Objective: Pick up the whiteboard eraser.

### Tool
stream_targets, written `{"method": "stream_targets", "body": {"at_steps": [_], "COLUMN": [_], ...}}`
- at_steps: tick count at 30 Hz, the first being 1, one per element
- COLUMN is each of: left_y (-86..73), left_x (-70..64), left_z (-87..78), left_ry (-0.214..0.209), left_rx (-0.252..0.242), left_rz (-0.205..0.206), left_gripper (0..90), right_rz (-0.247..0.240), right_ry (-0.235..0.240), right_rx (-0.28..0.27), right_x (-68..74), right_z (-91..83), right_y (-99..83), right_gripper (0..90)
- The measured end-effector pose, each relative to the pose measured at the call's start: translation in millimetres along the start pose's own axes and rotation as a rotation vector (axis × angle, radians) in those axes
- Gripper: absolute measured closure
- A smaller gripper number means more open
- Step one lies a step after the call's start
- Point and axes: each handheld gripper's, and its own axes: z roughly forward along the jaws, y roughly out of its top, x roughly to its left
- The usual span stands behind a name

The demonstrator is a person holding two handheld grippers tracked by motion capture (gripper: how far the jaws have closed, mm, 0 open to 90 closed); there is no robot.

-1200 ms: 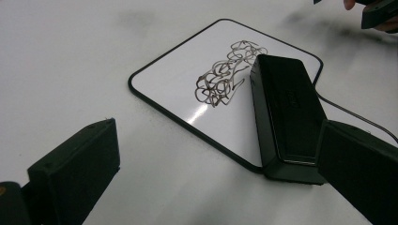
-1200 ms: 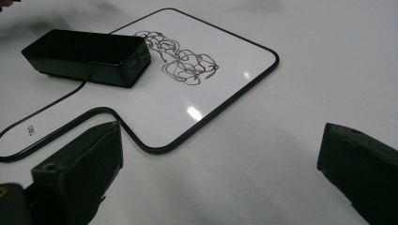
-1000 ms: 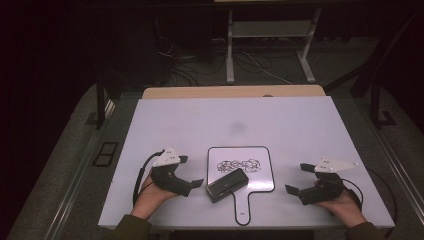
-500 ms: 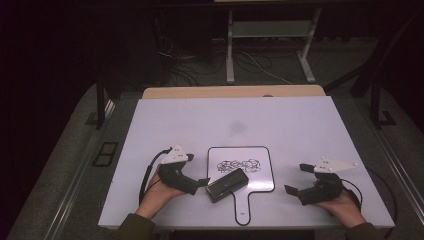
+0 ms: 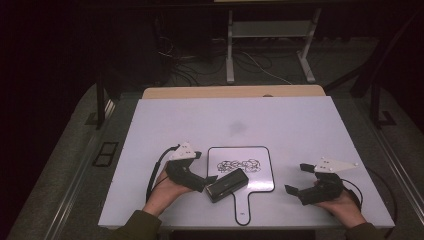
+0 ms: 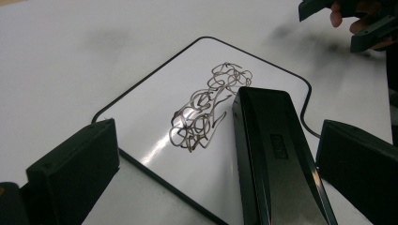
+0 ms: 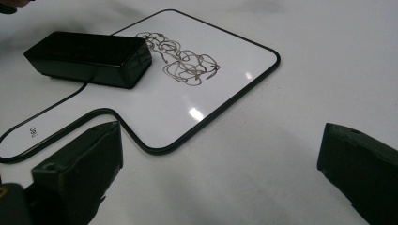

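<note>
A small whiteboard paddle (image 5: 257, 180) with a black rim and a short handle lies on the white table (image 5: 280, 125), with a dark scribble (image 5: 239, 164) across its upper half. A black eraser (image 5: 227, 185) rests slantwise on the board's lower left corner. My left gripper (image 5: 205, 167) is open just left of it. In the left gripper view the eraser (image 6: 277, 154) lies between the jaws of the left gripper (image 6: 220, 140), close to the right one, beside the scribble (image 6: 206, 108). My right gripper (image 5: 299, 179) stands open to the board's right, holding nothing. The right gripper (image 7: 220, 150) faces the whiteboard (image 7: 206, 112) and eraser (image 7: 89, 56).
A tan board edge (image 5: 235, 92) runs along the table's far side. Beyond it stand a metal stand (image 5: 270, 45) and loose cables (image 5: 190, 70) on the dark floor. The table's far half is bare white surface.
My left gripper has slid right toward the eraser until its jaws reach the eraser's end. The right gripper, board and eraser have stayed put.
</note>
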Motion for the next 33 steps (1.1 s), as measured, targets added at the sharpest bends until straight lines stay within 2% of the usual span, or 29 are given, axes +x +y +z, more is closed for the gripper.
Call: {"method": "stream_targets", "body": {"at_steps": [5, 12, 19, 22, 28, 33], "left_y": [7.0, 12.1, 15.2, 15.1, 12.3, 9.9], "left_x": [-3.2, -7.1, -18.3, -20.7, -24.0, -27.5], "left_z": [7.9, 20.2, 20.4, 21.8, 28.8, 34.7], "left_ry": [-0.001, -0.006, -0.015, -0.018, -0.034, -0.048], "left_rx": [0.002, 0.005, -0.010, 0.006, 0.030, 0.066], "left_rz": [0.013, 0.007, 0.016, 0.035, 0.044, 0.070], "left_gripper": [0.0, 0.0, 1.2, 2.8, 6.0, 13.4], "right_rz": [0.002, 0.003, -0.004, -0.008, -0.016, -0.016], "right_ry": [0.003, 0.003, 0.009, 0.010, 0.012, 0.011], "right_rx": [-0.003, -0.003, -0.007, -0.007, 0.003, 0.003], "right_x": [-1.0, -0.9, -0.2, 1.3, 1.7, 1.7], "right_z": [-0.4, -0.2, -0.2, 0.6, 1.9, 2.2], "right_y": [-0.1, -0.6, 0.0, 0.4, 0.3, 0.0], "right_gripper": [0.0, 0.0, 0.0, 0.0, 0.0, 0.0]}}
